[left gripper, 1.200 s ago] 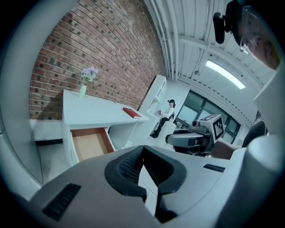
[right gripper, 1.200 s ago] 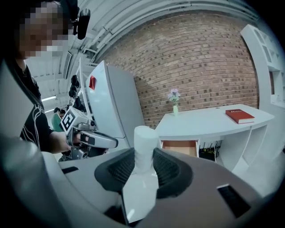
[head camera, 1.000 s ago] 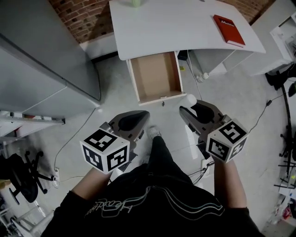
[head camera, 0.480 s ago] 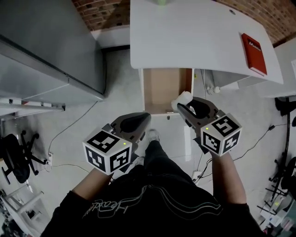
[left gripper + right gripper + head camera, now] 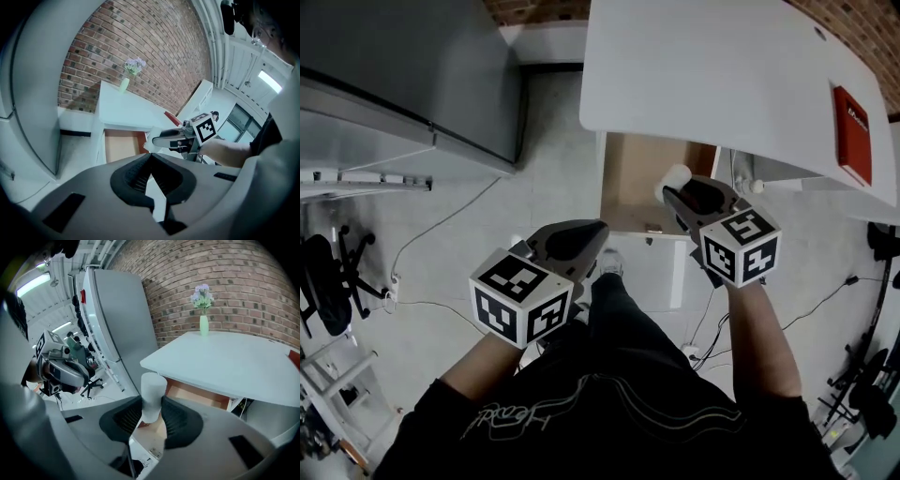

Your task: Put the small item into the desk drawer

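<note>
Carrying a small white cylinder [image 5: 153, 387] pinched at its lower half between the pads of the right gripper [image 5: 151, 405], a person stands at a white counter [image 5: 712, 75] whose drawer [image 5: 630, 183] is pulled out and shows a bare brown bottom. A second ago the cylinder hung over the room's floor, short of the drawer's front. Now, in the head view, it sits above the drawer's right front part, so the carry looks nearly finished. The right gripper's jaws are about half apart and clamped on the cylinder, which stands upright between them. The left gripper [image 5: 151, 158] hangs low beside the person's leg, well apart from the drawer, its jaws pressed together with nothing in them. A red book [image 5: 853, 136] lies near the counter's right edge. What remains, as I judge it, is lowering the cylinder inside the drawer's walls and letting go.
</note>
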The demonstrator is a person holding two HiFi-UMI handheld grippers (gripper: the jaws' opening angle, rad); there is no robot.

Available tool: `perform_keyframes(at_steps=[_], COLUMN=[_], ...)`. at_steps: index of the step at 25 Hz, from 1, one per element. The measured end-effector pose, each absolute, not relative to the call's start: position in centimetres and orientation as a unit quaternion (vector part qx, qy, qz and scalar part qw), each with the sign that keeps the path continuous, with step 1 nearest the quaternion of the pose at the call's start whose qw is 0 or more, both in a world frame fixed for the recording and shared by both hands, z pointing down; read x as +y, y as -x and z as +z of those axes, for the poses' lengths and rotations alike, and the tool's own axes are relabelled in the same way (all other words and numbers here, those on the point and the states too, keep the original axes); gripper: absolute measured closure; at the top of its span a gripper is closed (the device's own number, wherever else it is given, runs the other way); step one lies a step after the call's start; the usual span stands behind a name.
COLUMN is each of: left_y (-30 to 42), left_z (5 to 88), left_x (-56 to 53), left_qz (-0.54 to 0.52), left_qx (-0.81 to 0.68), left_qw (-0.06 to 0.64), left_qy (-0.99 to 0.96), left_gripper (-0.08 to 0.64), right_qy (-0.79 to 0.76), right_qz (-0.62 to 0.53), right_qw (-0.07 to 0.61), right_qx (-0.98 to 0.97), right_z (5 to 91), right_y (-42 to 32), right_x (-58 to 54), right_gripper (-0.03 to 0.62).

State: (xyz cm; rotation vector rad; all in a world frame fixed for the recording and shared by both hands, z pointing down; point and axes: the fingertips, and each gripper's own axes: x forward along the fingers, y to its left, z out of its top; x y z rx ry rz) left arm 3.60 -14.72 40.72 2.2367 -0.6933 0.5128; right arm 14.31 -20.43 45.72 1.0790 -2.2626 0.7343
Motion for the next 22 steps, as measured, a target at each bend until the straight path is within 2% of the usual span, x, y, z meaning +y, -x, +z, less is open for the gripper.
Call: perform_keyframes(at_steps=[8,22], left_y=[-3.4,-1.8], left_z=[43.2,49.2], left_x=[-16.9,-18.5], left_qz=[0.212,0.214], left_qx=[-0.299,-0.337], left_qw=[0.360,0.396], left_qy=[-0.858,-0.827], left_gripper=[0.538,0.538], right_qy=[-0.381,-0.309], right_qz=[0.245,0.215], right_qw=[0.343,0.489], right_qx=[-0.823,-0.787], right_z=[53.5,67.7], right_y=[-14.3,-14.8], right_x=[-23.2,-24.8], right_gripper=[0.453,0.453])
